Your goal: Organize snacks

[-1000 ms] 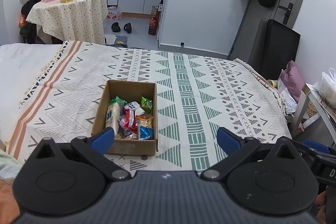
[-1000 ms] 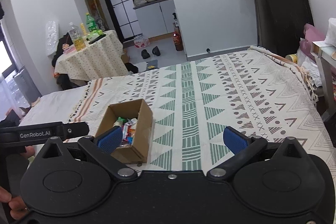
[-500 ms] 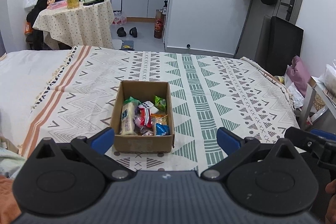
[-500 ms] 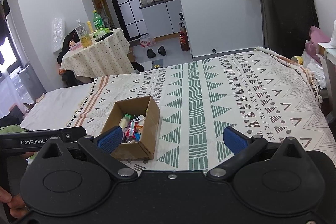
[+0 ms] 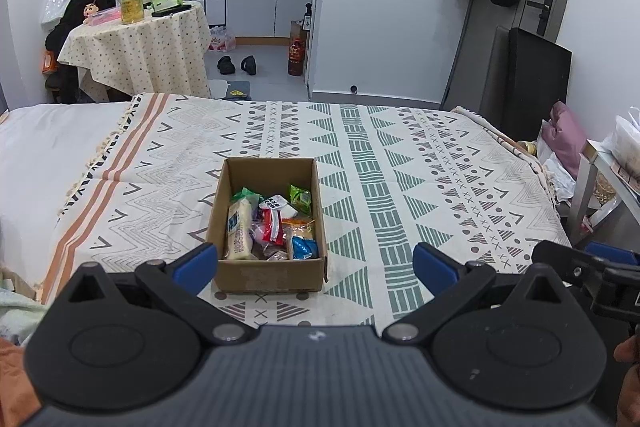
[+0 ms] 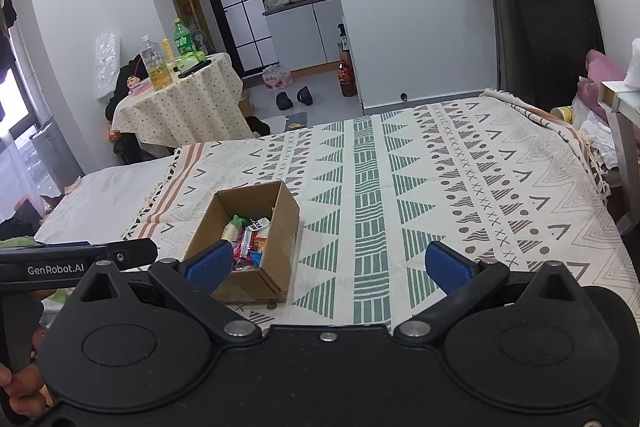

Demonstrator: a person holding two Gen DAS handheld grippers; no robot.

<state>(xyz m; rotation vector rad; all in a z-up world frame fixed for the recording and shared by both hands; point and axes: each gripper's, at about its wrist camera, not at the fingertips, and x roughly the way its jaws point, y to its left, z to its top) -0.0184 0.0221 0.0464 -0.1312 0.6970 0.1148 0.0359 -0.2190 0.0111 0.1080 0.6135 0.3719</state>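
Note:
An open cardboard box (image 5: pixel 269 275) (image 6: pixel 280 227) sits on a patterned bedspread (image 5: pixel 400 167), packed with several wrapped snacks (image 5: pixel 272 227) (image 6: pixel 248 239): a long cream packet, red, green, orange and blue wrappers. My left gripper (image 5: pixel 316 261) hovers open just in front of the box, nothing between its blue pads. In the right wrist view my right gripper (image 6: pixel 328 263) is open too, to the right of the box, with its left pad overlapping the box's near corner. The left gripper's body shows at the left edge of that view.
The bedspread covers a bed with a plain white sheet (image 5: pixel 48 147) on the left. Beyond the bed stand a round table (image 5: pixel 140 47) with bottles, a black panel (image 5: pixel 536 75) and a doorway to a kitchen. A side table (image 5: pixel 608 163) is at the right.
Both views have shifted so the box sits more centred in front of the left gripper. Both grippers stay open; the box and snacks have not moved on the bedspread.

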